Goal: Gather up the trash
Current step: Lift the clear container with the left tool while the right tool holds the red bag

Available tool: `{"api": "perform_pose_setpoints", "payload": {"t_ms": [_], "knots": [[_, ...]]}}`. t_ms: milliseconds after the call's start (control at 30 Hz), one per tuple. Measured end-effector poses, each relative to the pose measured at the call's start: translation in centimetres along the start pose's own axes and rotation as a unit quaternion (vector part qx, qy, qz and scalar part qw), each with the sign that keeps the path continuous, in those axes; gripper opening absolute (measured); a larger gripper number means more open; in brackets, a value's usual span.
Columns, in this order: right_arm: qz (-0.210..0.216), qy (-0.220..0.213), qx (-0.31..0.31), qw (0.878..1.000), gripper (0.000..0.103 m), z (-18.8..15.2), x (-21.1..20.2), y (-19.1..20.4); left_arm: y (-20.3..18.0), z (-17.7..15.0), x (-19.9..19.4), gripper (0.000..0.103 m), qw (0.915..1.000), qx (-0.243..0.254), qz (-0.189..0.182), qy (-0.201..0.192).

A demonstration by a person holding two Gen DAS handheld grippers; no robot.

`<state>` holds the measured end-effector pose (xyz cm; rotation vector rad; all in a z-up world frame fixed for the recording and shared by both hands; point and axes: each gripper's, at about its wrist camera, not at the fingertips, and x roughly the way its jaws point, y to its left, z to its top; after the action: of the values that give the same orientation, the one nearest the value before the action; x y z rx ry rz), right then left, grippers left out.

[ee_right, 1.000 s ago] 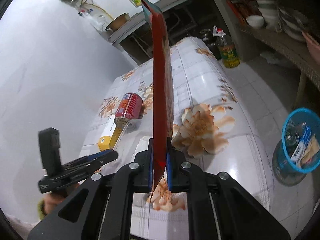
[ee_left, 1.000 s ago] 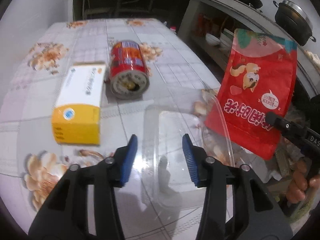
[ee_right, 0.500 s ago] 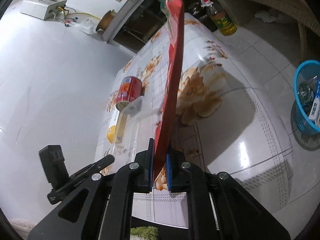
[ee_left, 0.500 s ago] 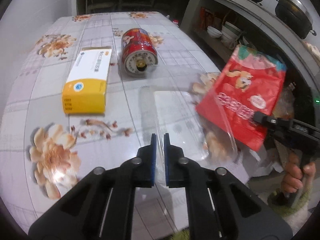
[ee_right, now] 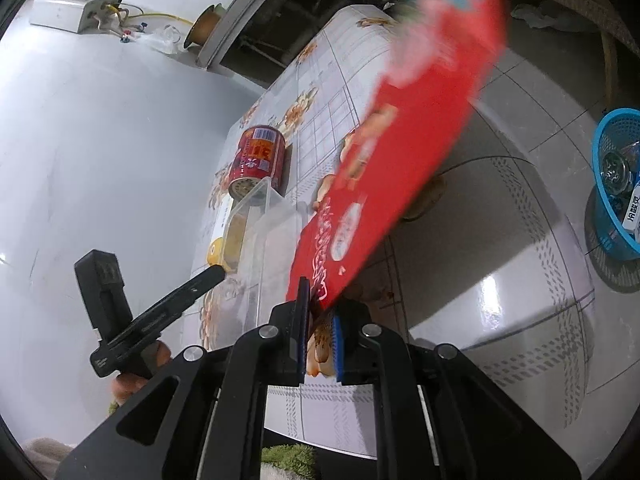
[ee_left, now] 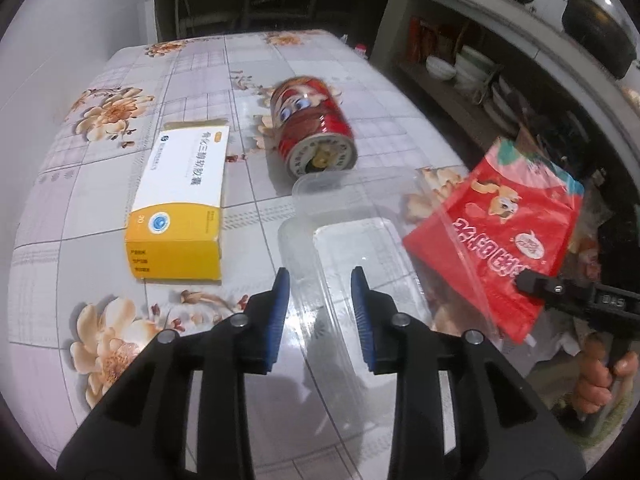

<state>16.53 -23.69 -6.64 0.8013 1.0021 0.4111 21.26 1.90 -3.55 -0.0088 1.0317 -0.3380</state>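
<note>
Left gripper: jaws are opening, now spread to either side of the near wall of the clear plastic container. Half a second ago they were pressed together on that edge; a second ago they stood wide. Pads do not press the plastic now, so the container rests on the floral tablecloth, released. Judgement: the grab did not hold, or is being reset; the container is not yet collected.

Right gripper: jaws nearly together, pinching the bottom corner of the red snack bag. A second ago the bag stood upright, edge-on to the right wrist camera; now it leans over toward the right and reads blurred, hanging off the table's right edge. Judgement: it is heading for the bin, this item the furthest along.

Not yet touched: red can on its side, open end toward the left camera, just beyond the container; yellow-and-white medicine box lying flat to the can's left.

View differences:
- Right wrist view alone shows the blue basket on the floor, well apart from the table, already holding some trash; also the hand carrying the left gripper.
- Left wrist view alone shows the bag's printed face, the box's full label, and the hand under the right gripper's handle.
</note>
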Motion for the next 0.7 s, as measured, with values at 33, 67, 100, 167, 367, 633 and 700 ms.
{"api": "perform_pose_setpoints", "payload": {"t_ms": [33,67,100,167,367,633,700], "knots": [[-0.001,0.001,-0.002,1.0,0.011,0.1,0.1,0.1,-0.1,-0.1,0.4,0.029,1.0,0.002,0.002,0.003],[-0.002,0.001,-0.003,1.0,0.013,0.2,0.2,0.1,-0.3,-0.2,0.8,0.029,0.9999,0.006,0.005,0.007],[-0.003,0.0,-0.003,1.0,0.013,0.3,0.3,0.2,-0.4,-0.3,1.1,0.029,0.9999,0.007,0.006,0.01],[0.001,0.001,0.002,1.0,0.013,0.4,0.4,-0.1,-0.8,-0.5,1.5,0.025,0.9999,0.008,0.006,0.01],[0.029,0.004,0.049,0.998,0.014,0.8,1.2,-1.6,-1.5,-0.9,2.1,0.01,0.9994,0.024,0.025,0.006],[0.022,-0.021,0.055,0.998,0.006,0.8,0.9,-1.5,-1.7,-0.9,1.4,0.003,0.9987,0.031,0.035,-0.02],[0.021,-0.03,0.052,0.998,0.005,0.6,0.3,-1.4,-1.6,-0.9,1.1,0.003,0.9988,0.025,0.032,-0.027]]}}
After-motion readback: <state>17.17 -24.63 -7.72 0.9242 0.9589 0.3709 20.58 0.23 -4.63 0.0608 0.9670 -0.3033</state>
